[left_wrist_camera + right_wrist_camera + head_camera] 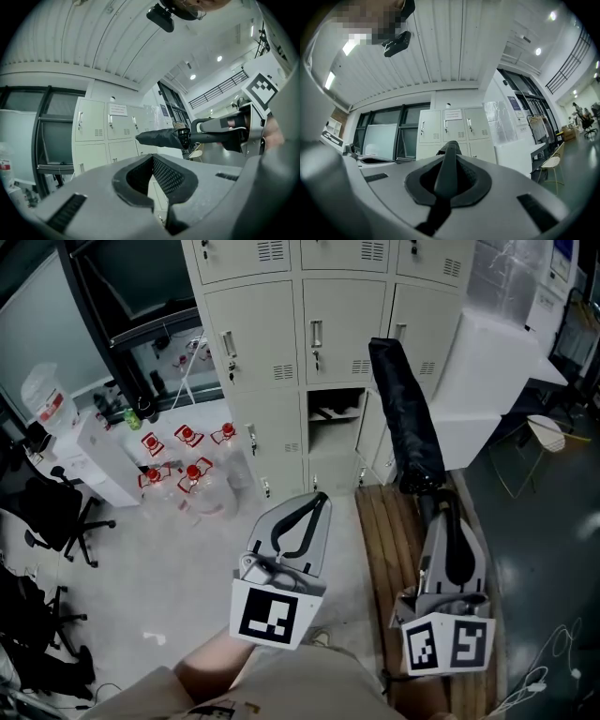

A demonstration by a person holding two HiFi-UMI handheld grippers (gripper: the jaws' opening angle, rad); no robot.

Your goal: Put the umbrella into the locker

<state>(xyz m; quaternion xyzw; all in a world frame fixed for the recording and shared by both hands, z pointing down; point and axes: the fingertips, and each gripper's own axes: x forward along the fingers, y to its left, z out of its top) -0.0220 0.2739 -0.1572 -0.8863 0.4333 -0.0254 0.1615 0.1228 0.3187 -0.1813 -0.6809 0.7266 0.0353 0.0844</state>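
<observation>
Right gripper point(450, 517): jaws clamped on the handle end of the umbrella point(408, 418). The umbrella is black, folded up and held in the air, with its far end pointing at the lockers point(262, 324). It is outside the lockers. In the head view its tip overlaps the closed door just up and right of the open compartment point(336, 423).

Left gripper point(317, 502): jaws together with nothing between them. It hangs left of the right gripper, and its tips aim toward the open compartment. The left gripper view shows the umbrella and right gripper off to the side, well apart from the left jaws.

The lockers are a grey metal bank, and all the doors I can see are closed except that one in the middle column. Inside it something dark lies at shelf level near the top; I can't tell what it is. The lower part of the compartment looks bare.

On the floor:
- Clear water bottles with red caps point(192, 470) are clustered left of the lockers.
- Wooden planks point(380, 531) lie under the right gripper and run up to the locker base.
- A black office chair point(56, 512) is at far left.
- A white table point(492, 371) stands right of the lockers, with a light chair point(548, 432) beyond it.
</observation>
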